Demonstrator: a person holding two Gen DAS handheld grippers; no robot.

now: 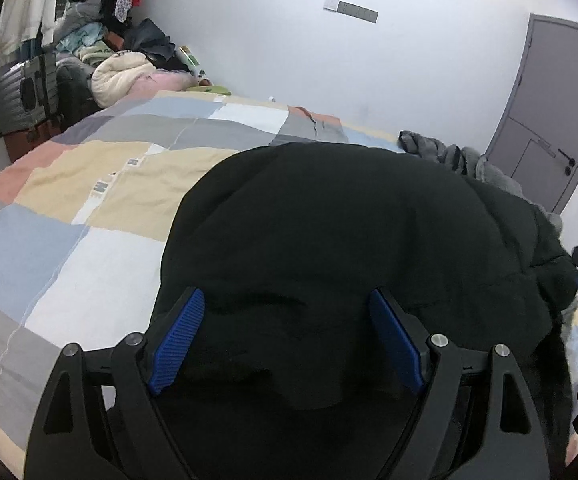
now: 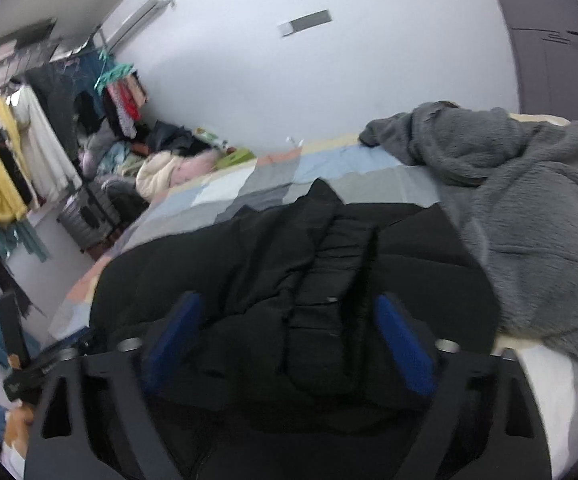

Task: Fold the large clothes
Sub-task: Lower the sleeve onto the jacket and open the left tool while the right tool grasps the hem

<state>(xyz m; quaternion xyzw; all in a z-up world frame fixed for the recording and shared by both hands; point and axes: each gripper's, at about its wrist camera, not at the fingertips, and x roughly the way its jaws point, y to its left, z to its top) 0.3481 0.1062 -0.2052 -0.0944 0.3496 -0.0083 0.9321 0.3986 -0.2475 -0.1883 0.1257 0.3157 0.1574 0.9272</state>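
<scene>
A black padded jacket was seen lying on the bed, bunched into a rounded heap near the bed's close edge, over the patchwork cover. In the right wrist view a ribbed cuff or sleeve end was seen running along the top of the jacket, away from the camera toward the far wall, with a fold peak beyond it; from this the jacket's long axis was judged to lie roughly from the near edge of the bed toward the wall, though the heap was too crumpled for collar and hem to be told apart.

The left claw was held released above the near part of the jacket, blue pads spread and no cloth pinched. The right claw was likewise held wide, its pads on either side of the sleeve but not seen pressing on it; the view was blurred.

The step in hand was judged to be a reach for a fresh grip, with the fold not yet finished. The next move was judged to call for two spaced pinches on the jacket's near edge, so that it could be spread flat.

A grey fleece garment was seen just beyond the jacket, to its right, touching it. Hung clothes were seen well beyond the jacket, past the bed's far left corner.
</scene>
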